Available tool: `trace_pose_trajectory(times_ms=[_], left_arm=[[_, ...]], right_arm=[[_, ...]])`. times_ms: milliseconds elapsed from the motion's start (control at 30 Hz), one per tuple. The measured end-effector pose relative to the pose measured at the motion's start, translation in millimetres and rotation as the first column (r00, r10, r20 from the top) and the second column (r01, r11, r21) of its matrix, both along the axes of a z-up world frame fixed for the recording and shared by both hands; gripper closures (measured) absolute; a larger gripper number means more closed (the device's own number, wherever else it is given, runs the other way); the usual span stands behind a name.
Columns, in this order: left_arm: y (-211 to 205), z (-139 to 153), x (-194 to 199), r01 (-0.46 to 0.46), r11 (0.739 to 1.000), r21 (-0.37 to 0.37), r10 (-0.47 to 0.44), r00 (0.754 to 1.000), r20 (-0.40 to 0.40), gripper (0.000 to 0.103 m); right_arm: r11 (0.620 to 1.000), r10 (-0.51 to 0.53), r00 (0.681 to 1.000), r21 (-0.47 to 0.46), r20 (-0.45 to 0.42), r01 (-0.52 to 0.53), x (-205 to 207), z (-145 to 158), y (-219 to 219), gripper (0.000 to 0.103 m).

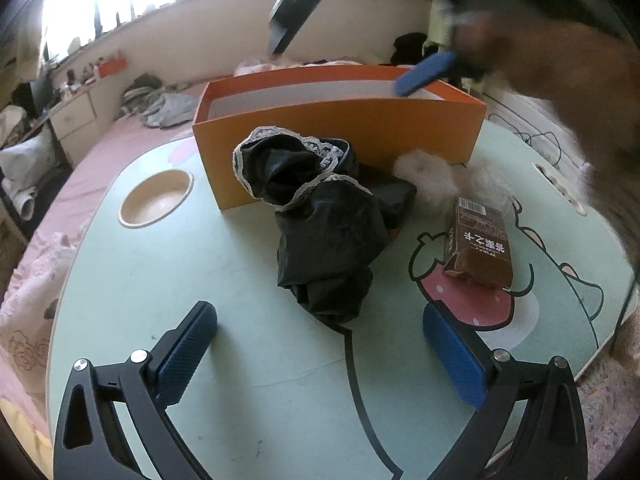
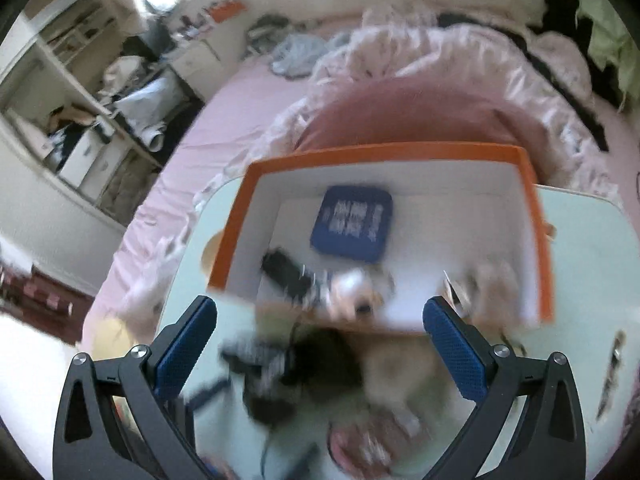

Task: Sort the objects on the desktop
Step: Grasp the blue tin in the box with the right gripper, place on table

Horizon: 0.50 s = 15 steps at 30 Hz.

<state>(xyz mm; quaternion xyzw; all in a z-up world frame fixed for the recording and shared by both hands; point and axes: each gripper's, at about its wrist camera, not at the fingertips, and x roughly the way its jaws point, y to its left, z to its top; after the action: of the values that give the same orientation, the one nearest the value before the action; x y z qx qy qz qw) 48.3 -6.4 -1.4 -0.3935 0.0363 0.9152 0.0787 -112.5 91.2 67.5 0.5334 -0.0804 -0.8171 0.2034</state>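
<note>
Right wrist alone shows the blue pouch (image 2: 352, 224) inside the orange box (image 2: 536, 208).

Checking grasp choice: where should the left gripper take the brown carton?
Across its narrow width, approaching from above: the brown carton lies flat on the table, long axis running away from the open left gripper, sides free.
</note>
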Motion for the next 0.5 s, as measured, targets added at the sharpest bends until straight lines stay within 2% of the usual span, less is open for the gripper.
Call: trace_pose_trajectory(times_ms=[67, 133, 267, 333, 367, 433, 500], left_arm=[[0, 0, 0, 0.002, 1.000, 0.002, -0.002, 1.000, 0.000, 0.000], [-1, 0, 0, 0.003, 1.000, 0.004, -0.003, 1.000, -0.001, 0.000], [-3, 0, 3, 0.007, 1.000, 0.009, -0.007, 1.000, -0.004, 0.000], [-1, 0, 5, 0.009, 1.000, 0.012, -0.009, 1.000, -0.005, 0.000], [1, -1, 7, 0.009, 1.000, 0.014, -0.009, 1.000, -0.006, 0.000], [0, -1, 8, 0.009, 1.000, 0.020, -0.009, 1.000, -0.008, 0.000], [0, -1, 8, 0.009, 1.000, 0.025, -0.009, 1.000, -0.009, 0.000]], right_arm=[[0.999, -0.026, 0.998, 0.039, 0.049, 0.024, -28, -13, -11, 0.000], [0.996, -0.039, 0.997, 0.086, 0.074, 0.033, -39, -24, -23, 0.000], [0.978, -0.063, 0.995, 0.205, 0.076, 0.046, -54, -40, -39, 0.000], [0.976, -0.062, 0.994, 0.214, 0.088, 0.042, -54, -48, -43, 0.001], [0.975, -0.062, 0.994, 0.219, 0.091, 0.041, -56, -51, -44, 0.003], [0.970, -0.070, 0.993, 0.237, 0.100, 0.045, -59, -59, -47, 0.017], [0.958, -0.079, 0.995, 0.279, 0.055, 0.061, -57, -58, -49, 0.035]])
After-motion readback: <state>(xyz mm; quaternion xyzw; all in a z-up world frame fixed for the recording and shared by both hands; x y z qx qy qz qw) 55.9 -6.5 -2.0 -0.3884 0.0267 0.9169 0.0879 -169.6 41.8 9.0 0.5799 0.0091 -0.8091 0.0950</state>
